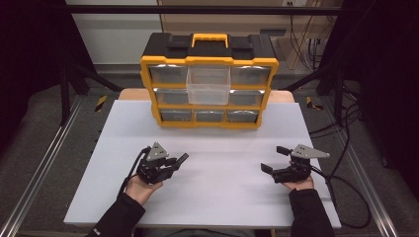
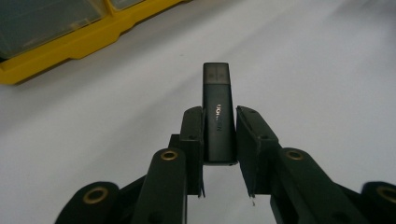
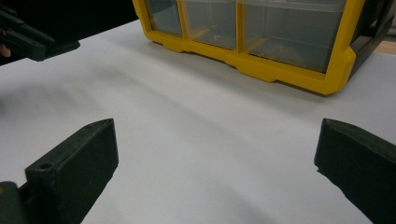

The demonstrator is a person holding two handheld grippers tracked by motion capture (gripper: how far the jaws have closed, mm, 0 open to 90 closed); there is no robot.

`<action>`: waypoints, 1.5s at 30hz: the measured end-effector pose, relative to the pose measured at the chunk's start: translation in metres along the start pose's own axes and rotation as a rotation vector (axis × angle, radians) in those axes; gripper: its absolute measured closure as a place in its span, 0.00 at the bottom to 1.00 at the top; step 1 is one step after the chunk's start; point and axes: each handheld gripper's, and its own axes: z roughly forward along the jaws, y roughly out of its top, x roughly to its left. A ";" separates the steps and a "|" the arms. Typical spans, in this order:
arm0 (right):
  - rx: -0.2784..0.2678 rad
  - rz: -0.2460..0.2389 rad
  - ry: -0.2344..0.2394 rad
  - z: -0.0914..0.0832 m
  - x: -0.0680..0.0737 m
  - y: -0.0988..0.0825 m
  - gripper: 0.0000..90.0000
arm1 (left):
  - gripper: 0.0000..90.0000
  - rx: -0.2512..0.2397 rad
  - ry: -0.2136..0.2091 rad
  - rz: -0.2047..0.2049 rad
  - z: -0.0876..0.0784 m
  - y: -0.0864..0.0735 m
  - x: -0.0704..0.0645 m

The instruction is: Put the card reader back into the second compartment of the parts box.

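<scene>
Left gripper (image 2: 219,135): we record its black jaws clamped on a slim black stick (image 2: 217,112), likely a USB drive, gripped by its flat sides near the rear end so that the capped end juts forward, free to lead into a compartment. Faint pale lettering runs along the matte plastic body; the cap end is slightly translucent.

Right gripper (image 3: 217,158): jaws wide apart, nothing between them, blunt rectangular pads with a dull finish. We judge it is kept ready to work a drawer.

Organizer cabinet (image 1: 209,89): yellow plastic frame, black top, yellow carry handle, three rows of clear drawers. The top middle drawer (image 1: 209,85) stands pulled out toward us, presumably to receive the stick. Both grippers sit well in front of the cabinet, the left one with the stick before its left half, the right one before its right edge.

Table (image 1: 212,197): smooth white sheet under the cabinet, bare and matte.
</scene>
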 end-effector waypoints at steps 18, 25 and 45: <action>0.002 -0.001 -0.001 0.000 0.000 0.000 0.00 | 0.80 -0.028 0.004 0.005 -0.012 0.008 -0.001; 0.003 -0.003 -0.002 0.000 0.000 0.000 0.00 | 0.80 -0.047 0.001 0.007 -0.020 0.013 0.000; 0.004 -0.004 -0.002 0.000 0.000 0.000 0.00 | 0.80 -0.086 0.013 0.022 -0.035 0.026 0.002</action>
